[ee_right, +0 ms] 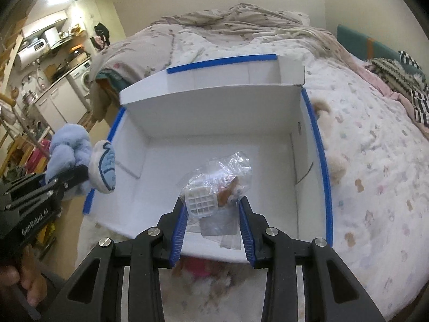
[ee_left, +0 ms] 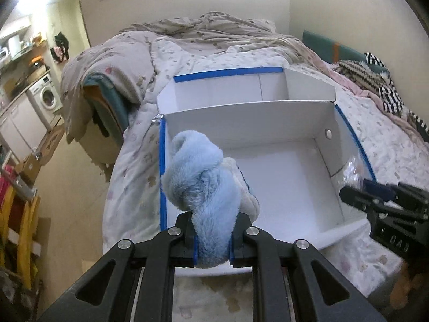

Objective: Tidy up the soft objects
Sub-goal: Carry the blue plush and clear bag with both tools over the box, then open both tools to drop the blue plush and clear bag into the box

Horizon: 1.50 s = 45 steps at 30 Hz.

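A white cardboard box [ee_left: 249, 107] with blue-taped edges lies open on the bed, and a divider splits it in two. My left gripper [ee_left: 213, 232] is shut on a fluffy light-blue plush toy [ee_left: 198, 177], held over the box's near left corner. In the right wrist view the same plush toy [ee_right: 69, 147] hangs at the left in the left gripper [ee_right: 76, 178]. My right gripper [ee_right: 213, 208] is shut on a clear plastic bag [ee_right: 228, 166] holding a white gridded piece and something orange, above the box's [ee_right: 214, 107] near compartment. The right gripper [ee_left: 356, 196] also shows at the right of the left wrist view.
A patterned quilt [ee_right: 375, 174] covers the bed around the box. Small tan fluffy items [ee_right: 336, 165] lie just right of the box. Striped cloth [ee_left: 388, 91] is heaped at the far right. A pink fluffy thing [ee_right: 198, 269] sits before the box. A washing machine [ee_left: 48, 98] stands far left.
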{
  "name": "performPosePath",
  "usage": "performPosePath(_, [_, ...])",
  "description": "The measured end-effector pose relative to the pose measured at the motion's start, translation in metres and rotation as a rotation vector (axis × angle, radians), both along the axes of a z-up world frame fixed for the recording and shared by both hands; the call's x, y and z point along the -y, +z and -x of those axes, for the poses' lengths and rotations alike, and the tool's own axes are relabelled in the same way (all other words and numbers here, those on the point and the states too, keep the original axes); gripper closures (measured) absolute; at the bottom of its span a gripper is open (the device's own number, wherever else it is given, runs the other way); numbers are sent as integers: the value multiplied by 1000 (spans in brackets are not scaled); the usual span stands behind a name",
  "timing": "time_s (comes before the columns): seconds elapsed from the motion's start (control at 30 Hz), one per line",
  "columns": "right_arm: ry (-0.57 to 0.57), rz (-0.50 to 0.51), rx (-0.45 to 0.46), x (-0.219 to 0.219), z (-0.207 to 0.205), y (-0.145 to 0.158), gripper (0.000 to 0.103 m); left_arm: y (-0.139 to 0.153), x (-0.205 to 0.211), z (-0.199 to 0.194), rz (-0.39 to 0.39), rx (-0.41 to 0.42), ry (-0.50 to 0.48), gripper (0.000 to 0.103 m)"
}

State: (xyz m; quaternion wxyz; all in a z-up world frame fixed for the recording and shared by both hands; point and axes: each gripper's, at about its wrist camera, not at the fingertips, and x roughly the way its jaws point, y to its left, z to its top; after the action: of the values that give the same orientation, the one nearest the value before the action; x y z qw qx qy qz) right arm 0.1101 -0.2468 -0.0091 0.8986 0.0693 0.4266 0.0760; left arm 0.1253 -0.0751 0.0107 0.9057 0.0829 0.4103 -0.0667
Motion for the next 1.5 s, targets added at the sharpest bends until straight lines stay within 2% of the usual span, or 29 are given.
performPosePath(0.1, [-2, 21, -10, 4, -17, -7, 64, -12, 2, -14, -19, 6, -6, 89])
performPosePath(0.27, [4, 34, -37, 4, -37, -24, 64, -38, -4, -35, 9, -46, 7, 89])
performPosePath(0.43, [-20, -33, -110, 5, -48, -47, 64, -61, -3, -43, -17, -66, 1, 89])
performPosePath(0.57, [-17, -3, -129, -1, -54, -57, 64, -73, -6, -46, -39, -89, 14, 89])
performPosePath(0.83, [11, 44, -180, -12, -60, -71, 64, -76, -23, -54, -23, -124, 56, 89])
performPosePath(1.17, [26, 76, -206, -19, -60, -78, 64, -77, -25, -56, 10, -143, 63, 88])
performPosePath(1.33, [28, 87, -201, -20, -58, -78, 64, -79, -21, -55, -19, -147, 58, 86])
performPosePath(1.37, [26, 87, -199, -20, -60, -78, 63, -80, -20, -55, -29, -147, 55, 86])
performPosePath(1.5, [8, 63, -201, -20, -67, -76, 47, -81, -16, -53, -45, -146, 40, 80])
